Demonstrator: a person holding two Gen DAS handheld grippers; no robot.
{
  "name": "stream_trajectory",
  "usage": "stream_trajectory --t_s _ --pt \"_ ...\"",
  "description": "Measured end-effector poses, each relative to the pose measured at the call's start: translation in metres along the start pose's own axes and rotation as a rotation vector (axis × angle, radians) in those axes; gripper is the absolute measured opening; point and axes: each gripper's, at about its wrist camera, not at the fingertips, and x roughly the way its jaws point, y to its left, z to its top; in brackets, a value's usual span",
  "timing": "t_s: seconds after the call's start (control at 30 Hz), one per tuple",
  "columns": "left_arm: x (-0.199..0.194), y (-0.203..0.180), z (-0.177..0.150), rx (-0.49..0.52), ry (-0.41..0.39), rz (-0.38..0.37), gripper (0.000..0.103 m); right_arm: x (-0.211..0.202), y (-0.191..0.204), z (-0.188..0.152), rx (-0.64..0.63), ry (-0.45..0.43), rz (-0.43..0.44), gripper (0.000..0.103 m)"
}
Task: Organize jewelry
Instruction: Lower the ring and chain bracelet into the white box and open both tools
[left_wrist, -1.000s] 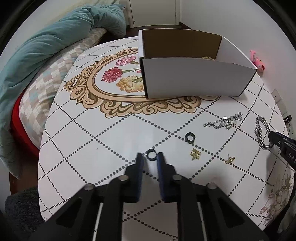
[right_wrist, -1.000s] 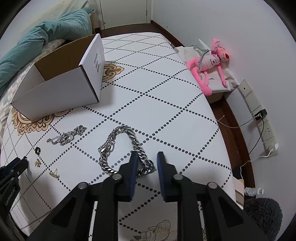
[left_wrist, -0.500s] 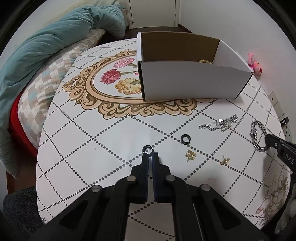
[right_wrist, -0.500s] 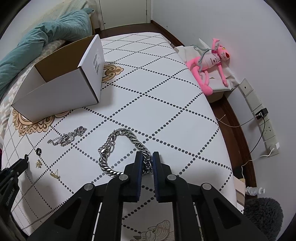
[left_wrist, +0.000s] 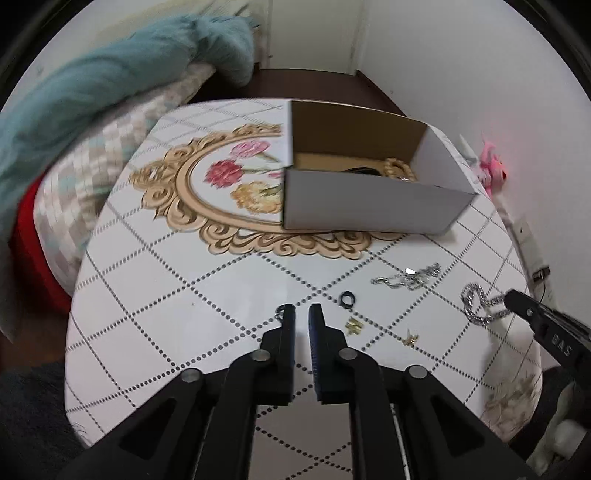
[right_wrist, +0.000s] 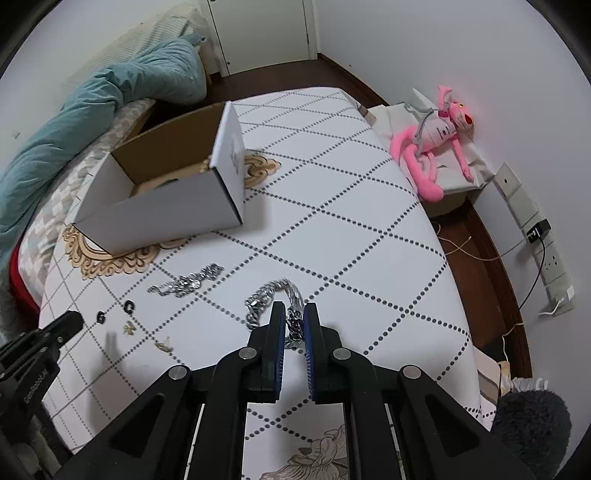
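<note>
My left gripper (left_wrist: 302, 309) is open a little and empty, raised above the table; a small black ring (left_wrist: 280, 314) lies just beside its left finger. A second black ring (left_wrist: 347, 299), two gold earrings (left_wrist: 354, 325) and a thin silver chain (left_wrist: 406, 280) lie to its right. My right gripper (right_wrist: 294, 312) is shut on a thick silver chain bracelet (right_wrist: 273, 291), which hangs bunched from its fingers. The white cardboard box (left_wrist: 369, 203) stands at the back with gold jewelry (left_wrist: 397, 168) inside.
The round table (right_wrist: 351, 206) has a diamond dot pattern and a floral medallion. A bed with a teal duvet (left_wrist: 92, 92) lies to the left. A pink plush toy (right_wrist: 439, 140) sits beyond the table's right edge, near wall sockets.
My left gripper shut at the black ring, then opened and rose; the ring now lies beside its left finger. My right gripper closed on the thick bracelet and lifted it, bunching it up.
</note>
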Motion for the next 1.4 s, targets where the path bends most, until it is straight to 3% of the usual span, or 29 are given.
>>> stream_trajectory --t_s 0.03,0.1,0.4,0.47,0.5,0.53,0.6,0.83,1.03,1.23,1.4 --pt "0.006 0.004 0.0 -0.012 0.016 0.009 0.027 0.0 0.0 0.001 0.001 0.0 -0.001 0.01" --pt "0.015 0.008 -0.003 -0.022 0.031 0.016 0.042 0.002 -0.002 0.001 0.008 0.006 -0.003 0.01" --pt "0.033 0.002 -0.006 0.042 0.025 0.091 0.044 0.015 -0.013 -0.004 0.05 0.034 -0.013 0.01" --pt "0.033 0.001 -0.006 0.049 0.014 0.091 0.043 0.017 -0.014 -0.005 0.053 0.038 -0.016 0.01" --pt "0.032 0.0 -0.006 0.05 0.009 0.086 0.036 0.017 -0.015 -0.005 0.054 0.039 -0.016 0.01" --pt "0.031 0.0 -0.006 0.056 0.004 0.085 0.022 0.017 -0.015 -0.004 0.054 0.038 -0.017 0.01" --pt "0.03 -0.002 -0.006 0.072 0.001 0.092 0.011 0.016 -0.016 -0.004 0.054 0.037 -0.017 0.01" --pt "0.023 -0.002 -0.008 0.067 -0.005 0.084 0.011 0.007 -0.009 0.001 0.043 0.023 0.012 0.01" --pt "-0.013 -0.003 0.009 0.033 -0.05 0.007 0.011 -0.028 0.004 0.027 0.035 -0.01 0.14 0.01" --pt "-0.044 -0.005 0.059 0.007 -0.063 -0.109 0.011 -0.07 0.024 0.078 -0.007 -0.074 0.254 0.01" --pt "-0.037 -0.007 0.107 0.007 -0.03 -0.163 0.011 -0.084 0.049 0.124 -0.054 -0.102 0.314 0.01"
